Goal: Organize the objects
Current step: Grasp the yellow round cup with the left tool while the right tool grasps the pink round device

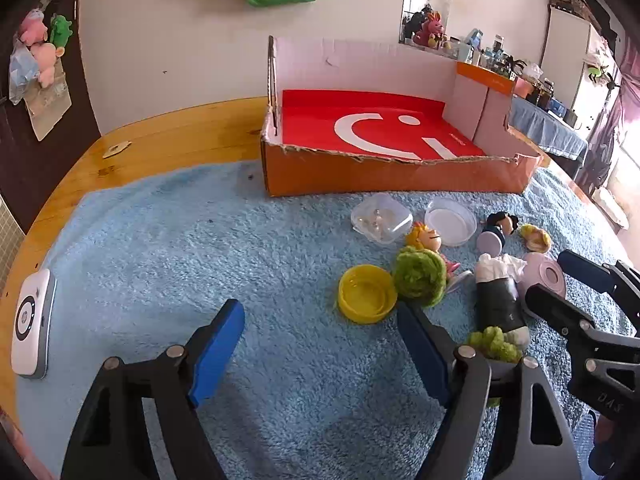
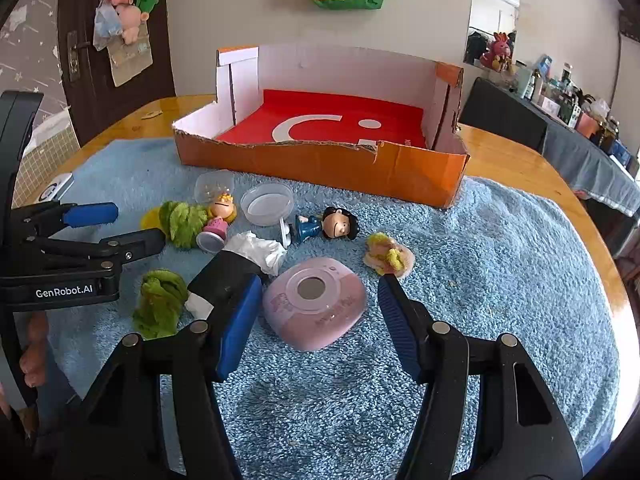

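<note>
A blue fleece cloth [image 2: 480,240] is spread over a round wooden table [image 2: 516,160]; an orange cardboard box [image 2: 320,164] with a red floor is set at the cloth's far edge, and nothing is seen inside it. The objects to be organized are scattered on the cloth just before the box's front wall; two clear plastic lids [image 2: 267,203] are laid nearest that wall; a blond figurine [image 2: 220,216] and a dark-haired figurine [image 2: 332,224] are laid on their sides beside them; a yellow cap [image 1: 367,294] is seen touching a green woolly ball [image 1: 419,277]; a black tube stuffed with white tissue [image 2: 236,268] is laid beside a pink rounded case [image 2: 316,306]; a second green tuft [image 2: 160,300] is found at the near left of the group, and a yellow-and-pink scrap [image 2: 388,258] at its right. A white device [image 1: 32,320] is placed at the cloth's left edge.

The left gripper [image 1: 320,344] is held over bare cloth near the yellow cap, its jaws spread and nothing between them; the right gripper [image 2: 320,320] is held with its jaws apart on either side of the pink case, but the pads are not seen pressing it.
</note>
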Tool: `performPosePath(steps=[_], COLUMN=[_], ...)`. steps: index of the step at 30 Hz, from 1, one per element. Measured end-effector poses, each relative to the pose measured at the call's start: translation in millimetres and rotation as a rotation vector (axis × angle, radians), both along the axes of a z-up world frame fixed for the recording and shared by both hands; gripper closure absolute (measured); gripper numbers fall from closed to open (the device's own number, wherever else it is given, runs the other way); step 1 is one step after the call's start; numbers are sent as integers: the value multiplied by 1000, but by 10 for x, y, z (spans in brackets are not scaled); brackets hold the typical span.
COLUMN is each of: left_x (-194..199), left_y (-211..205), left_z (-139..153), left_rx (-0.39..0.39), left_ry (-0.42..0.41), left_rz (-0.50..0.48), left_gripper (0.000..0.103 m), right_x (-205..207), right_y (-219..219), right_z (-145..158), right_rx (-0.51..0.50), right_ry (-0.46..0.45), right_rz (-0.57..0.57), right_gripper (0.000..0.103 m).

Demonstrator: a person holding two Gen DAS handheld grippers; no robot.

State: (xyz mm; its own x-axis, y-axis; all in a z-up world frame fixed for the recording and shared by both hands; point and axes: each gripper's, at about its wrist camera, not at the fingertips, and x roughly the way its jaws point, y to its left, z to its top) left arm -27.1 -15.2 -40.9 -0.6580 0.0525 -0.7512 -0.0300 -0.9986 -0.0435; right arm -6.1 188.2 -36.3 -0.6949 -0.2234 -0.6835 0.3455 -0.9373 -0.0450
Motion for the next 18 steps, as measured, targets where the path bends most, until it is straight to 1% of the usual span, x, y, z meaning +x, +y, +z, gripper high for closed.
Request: performPosePath(steps=[3, 4, 6, 13, 16, 18], left_x=[-38, -48, -80, -154, -152, -143], left_y=[27, 34, 49, 78, 100, 116], left_z=[-2, -1, -4, -21, -24, -22], left_rx=[-6, -7, -11, -25, -30, -24], left_ry=[2, 3, 3, -2, 4, 8], left_rz=[-5, -5, -8, -12, -16, -20], left_gripper=[23, 24, 29, 35, 39, 47], right_x=[-3, -8, -13, -32, -36, -39], right_y=[-22, -28, -35, -24, -15, -11], right_z=[-19, -26, -28, -24, -19, -18], right_rx=[-2, -1, 0, -11, -19, -23], right_ry=[-8, -10, -8, -15, -20, -22], right_rz=[6, 6, 6, 11, 12, 12], right_gripper=[48, 48, 48, 48, 48, 48])
